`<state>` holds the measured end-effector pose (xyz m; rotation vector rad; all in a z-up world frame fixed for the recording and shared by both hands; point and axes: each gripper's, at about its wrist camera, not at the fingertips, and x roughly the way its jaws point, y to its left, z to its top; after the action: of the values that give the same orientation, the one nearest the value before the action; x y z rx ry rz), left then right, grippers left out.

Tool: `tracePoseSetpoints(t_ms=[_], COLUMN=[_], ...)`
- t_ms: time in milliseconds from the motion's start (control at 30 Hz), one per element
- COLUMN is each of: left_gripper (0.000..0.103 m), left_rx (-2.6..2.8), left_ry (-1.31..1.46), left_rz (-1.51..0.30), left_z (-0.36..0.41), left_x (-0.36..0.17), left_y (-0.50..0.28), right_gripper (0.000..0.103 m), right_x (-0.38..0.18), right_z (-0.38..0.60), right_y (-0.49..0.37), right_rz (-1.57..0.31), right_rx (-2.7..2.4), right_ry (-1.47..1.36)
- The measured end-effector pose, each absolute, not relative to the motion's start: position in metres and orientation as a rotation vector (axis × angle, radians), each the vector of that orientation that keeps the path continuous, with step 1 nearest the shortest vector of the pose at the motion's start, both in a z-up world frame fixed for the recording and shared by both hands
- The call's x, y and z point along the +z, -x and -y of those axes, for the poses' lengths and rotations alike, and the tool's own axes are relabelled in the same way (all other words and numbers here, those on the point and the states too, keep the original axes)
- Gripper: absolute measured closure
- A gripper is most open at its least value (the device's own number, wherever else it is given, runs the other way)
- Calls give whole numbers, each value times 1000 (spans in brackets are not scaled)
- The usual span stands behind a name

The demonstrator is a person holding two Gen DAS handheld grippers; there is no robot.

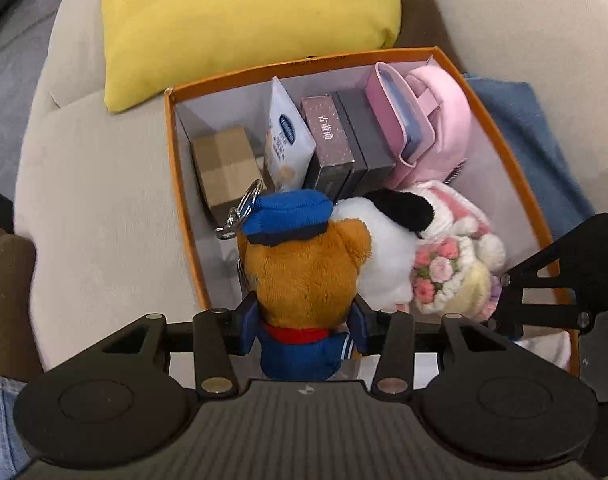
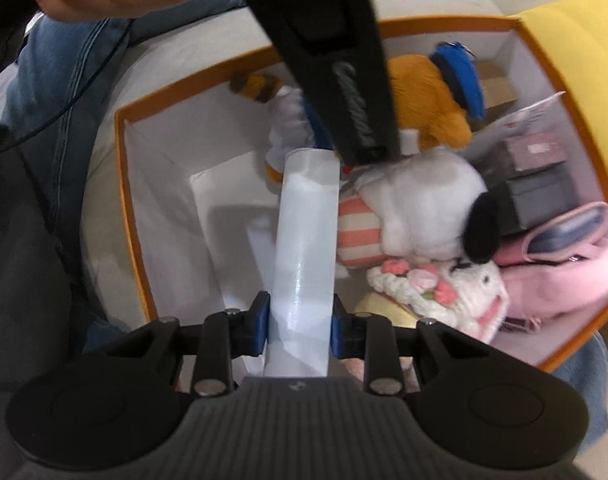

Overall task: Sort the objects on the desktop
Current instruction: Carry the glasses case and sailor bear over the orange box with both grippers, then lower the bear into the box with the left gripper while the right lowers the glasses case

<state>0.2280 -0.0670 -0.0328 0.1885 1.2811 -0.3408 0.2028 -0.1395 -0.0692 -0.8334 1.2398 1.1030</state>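
Observation:
My left gripper point(image 1: 304, 328) is shut on a brown plush bear point(image 1: 307, 268) with a blue cap and a keyring, held over the near left part of an orange box point(image 1: 172, 128). The bear also shows in the right wrist view point(image 2: 427, 92), partly hidden by the left gripper's black body. My right gripper point(image 2: 302, 320) is shut on a rolled white paper tube point(image 2: 305, 248) that points into the orange box point(image 2: 122, 184). A white plush dog with black ears point(image 1: 383, 232) and a crocheted doll with pink flowers point(image 1: 451, 268) lie in the box beside the bear.
In the box stand a cardboard carton point(image 1: 224, 168), a white snack pouch point(image 1: 286, 140), a mauve box point(image 1: 329, 140), a grey box point(image 1: 363, 132) and a pink backpack point(image 1: 435, 124). A yellow cushion point(image 1: 248, 16) lies behind on the beige sofa point(image 1: 104, 184). Blue denim point(image 1: 535, 132) lies to the right.

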Motion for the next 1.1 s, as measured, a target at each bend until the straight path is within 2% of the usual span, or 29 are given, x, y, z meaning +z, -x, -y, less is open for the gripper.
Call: tracePoseSetpoints(t_ms=[133, 667, 1100], left_gripper=[50, 39, 43], left_rx=[-283, -325, -352], left_ry=[-291, -268, -141], left_rz=[-1225, -1238, -1118], left_z=[78, 75, 44], left_x=[-35, -34, 3], left_y=[-224, -223, -200], right_gripper=[73, 73, 72], right_x=[-74, -95, -88], right_z=[139, 125, 120], right_y=[-201, -209, -215], right_rz=[-1257, -1343, -1337], right_rx=[1192, 1309, 1235], right_ry=[841, 846, 839])
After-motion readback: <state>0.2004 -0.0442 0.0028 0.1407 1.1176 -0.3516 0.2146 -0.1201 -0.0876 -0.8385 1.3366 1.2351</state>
